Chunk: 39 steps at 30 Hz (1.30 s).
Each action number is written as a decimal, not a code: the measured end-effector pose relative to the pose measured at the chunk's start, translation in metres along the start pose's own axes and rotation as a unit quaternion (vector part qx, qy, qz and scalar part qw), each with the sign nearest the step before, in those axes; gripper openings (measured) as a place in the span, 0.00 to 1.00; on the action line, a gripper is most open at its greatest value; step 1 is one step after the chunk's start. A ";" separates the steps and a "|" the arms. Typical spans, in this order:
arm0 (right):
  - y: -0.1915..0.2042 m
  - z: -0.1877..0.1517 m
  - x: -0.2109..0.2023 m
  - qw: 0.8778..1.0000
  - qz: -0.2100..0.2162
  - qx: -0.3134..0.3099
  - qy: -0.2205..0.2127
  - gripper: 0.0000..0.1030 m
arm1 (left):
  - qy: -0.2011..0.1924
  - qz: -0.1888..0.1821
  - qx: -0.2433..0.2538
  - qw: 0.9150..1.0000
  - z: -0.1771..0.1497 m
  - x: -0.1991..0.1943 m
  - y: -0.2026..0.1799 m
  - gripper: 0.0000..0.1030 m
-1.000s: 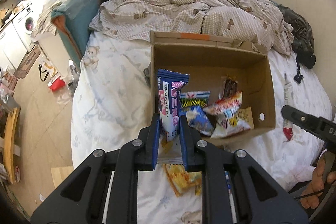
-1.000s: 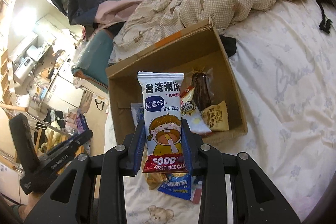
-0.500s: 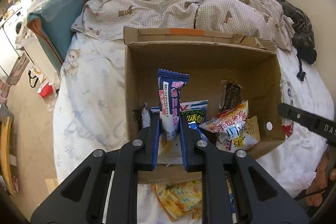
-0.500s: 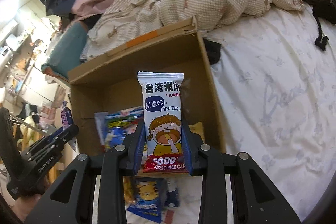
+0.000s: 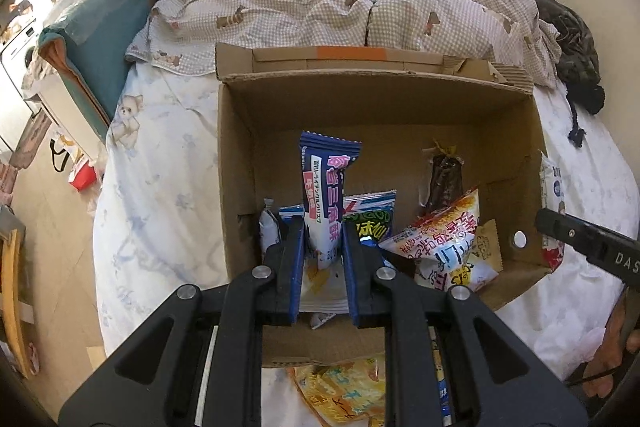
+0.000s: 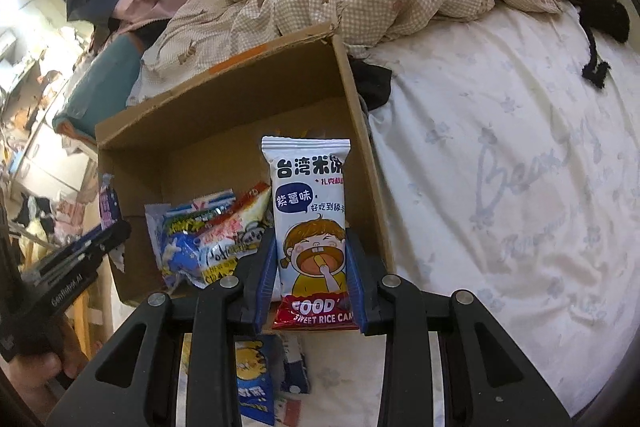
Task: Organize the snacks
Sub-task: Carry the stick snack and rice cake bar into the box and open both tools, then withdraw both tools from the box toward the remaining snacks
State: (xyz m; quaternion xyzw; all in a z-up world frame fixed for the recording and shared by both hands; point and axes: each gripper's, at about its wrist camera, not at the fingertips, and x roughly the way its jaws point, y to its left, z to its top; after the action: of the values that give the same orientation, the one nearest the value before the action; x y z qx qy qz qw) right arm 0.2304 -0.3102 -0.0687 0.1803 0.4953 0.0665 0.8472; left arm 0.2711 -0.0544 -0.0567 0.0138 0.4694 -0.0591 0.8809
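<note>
Both grippers carry a snack upright by its lower end, so each packet can drop flat into the cardboard box (image 5: 240, 163) on the bed (image 6: 500, 187). The left gripper (image 5: 322, 239) is clamped on a navy wafer packet (image 5: 326, 183), held over the box's near-left corner. The right gripper (image 6: 311, 259) pinches a white sweet rice cake packet (image 6: 310, 211) just above the box's near-right wall. Several packets (image 5: 444, 247) already lie inside; a yellow packet (image 5: 340, 391) waits on the sheet outside. Compared with a second ago, both grippers have closed in on the box, which now fills more of each view.
</note>
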 end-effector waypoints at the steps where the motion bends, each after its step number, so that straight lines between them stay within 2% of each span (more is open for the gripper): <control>1: 0.001 0.000 0.001 1.000 0.001 0.001 0.000 0.33 | -0.001 0.001 -0.001 1.000 0.000 -0.001 0.001 0.15; 16: 0.007 0.002 0.004 1.000 0.013 0.014 -0.002 0.35 | -0.018 -0.008 -0.009 1.000 -0.003 -0.015 0.008 0.16; 18: 0.005 0.003 0.003 1.000 0.016 0.019 -0.006 0.35 | -0.022 -0.005 -0.011 1.000 -0.003 -0.017 0.009 0.26; 20: 0.004 0.004 0.002 0.999 0.023 0.025 -0.008 0.35 | -0.033 0.002 -0.019 0.999 -0.003 -0.021 0.012 0.52; 21: 0.003 0.005 0.002 0.999 0.026 0.029 -0.008 0.36 | -0.039 0.007 -0.021 0.999 -0.003 -0.024 0.012 0.57; 23: 0.001 0.006 0.001 0.999 0.033 0.039 -0.008 0.41 | -0.045 0.005 -0.023 0.999 -0.002 -0.027 0.013 0.75; 25: 0.000 0.006 -0.003 0.997 0.055 0.050 -0.017 0.73 | -0.054 -0.005 -0.031 0.998 -0.002 -0.032 0.016 0.81; 27: 0.001 0.006 -0.009 0.996 0.065 0.047 -0.029 0.78 | -0.057 -0.012 -0.035 0.998 -0.002 -0.035 0.018 0.82; 33: 0.007 0.005 -0.014 0.996 0.068 0.047 -0.032 0.78 | -0.055 -0.014 -0.038 0.998 -0.004 -0.040 0.019 0.82; 39: 0.006 -0.003 -0.024 0.995 0.075 0.055 -0.034 0.78 | -0.072 -0.008 -0.050 0.996 -0.008 -0.059 0.031 0.82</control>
State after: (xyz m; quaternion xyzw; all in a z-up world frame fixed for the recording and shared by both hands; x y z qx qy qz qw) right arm 0.2163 -0.3106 -0.0486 0.2658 0.4539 0.0964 0.8450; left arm 0.2360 -0.0172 -0.0130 -0.0377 0.4071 -0.0433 0.9116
